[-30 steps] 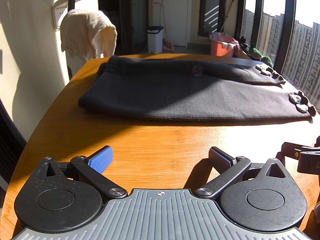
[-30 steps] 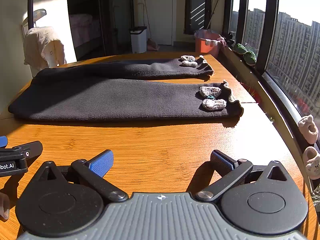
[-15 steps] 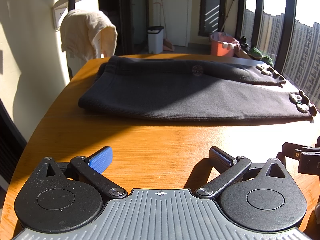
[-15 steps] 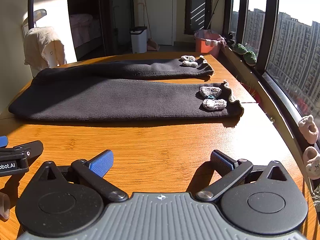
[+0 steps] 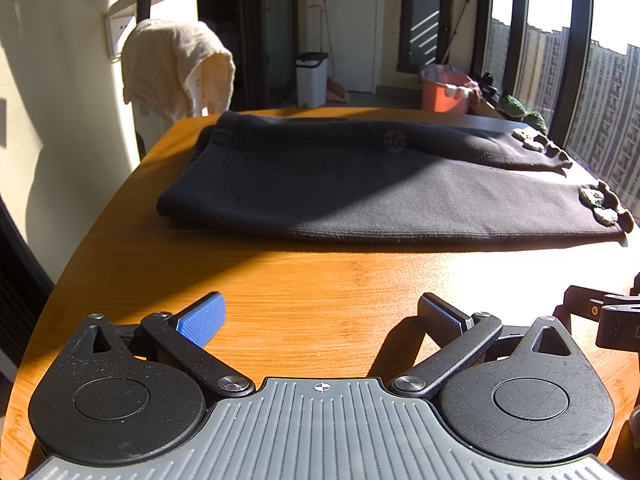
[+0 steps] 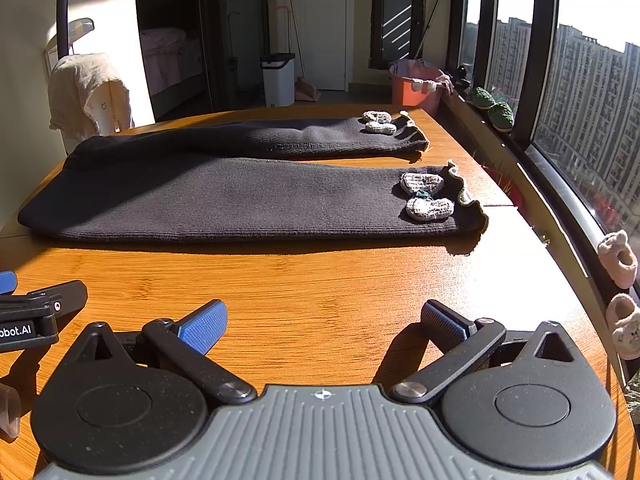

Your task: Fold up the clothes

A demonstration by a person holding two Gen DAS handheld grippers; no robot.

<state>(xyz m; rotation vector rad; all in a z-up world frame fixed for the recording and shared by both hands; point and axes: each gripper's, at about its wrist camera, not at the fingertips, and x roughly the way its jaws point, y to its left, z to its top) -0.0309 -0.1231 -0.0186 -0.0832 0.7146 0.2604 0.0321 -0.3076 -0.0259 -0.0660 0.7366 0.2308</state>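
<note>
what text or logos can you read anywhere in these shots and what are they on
"bot.AI": white letters on the black body of the left tool, cut off at the frame edge in the right wrist view, so the word may be longer.
Round emblem on the black trousers: too blurred to read.
Small dark mark on the cream cloth draped over the stand: too small to read.
Nothing else readable.

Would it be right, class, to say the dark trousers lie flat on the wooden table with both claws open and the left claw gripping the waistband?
Not quite. The left claw grips nothing; the left wrist view shows it open above bare table, short of the trousers. The right claw is open too.
</note>
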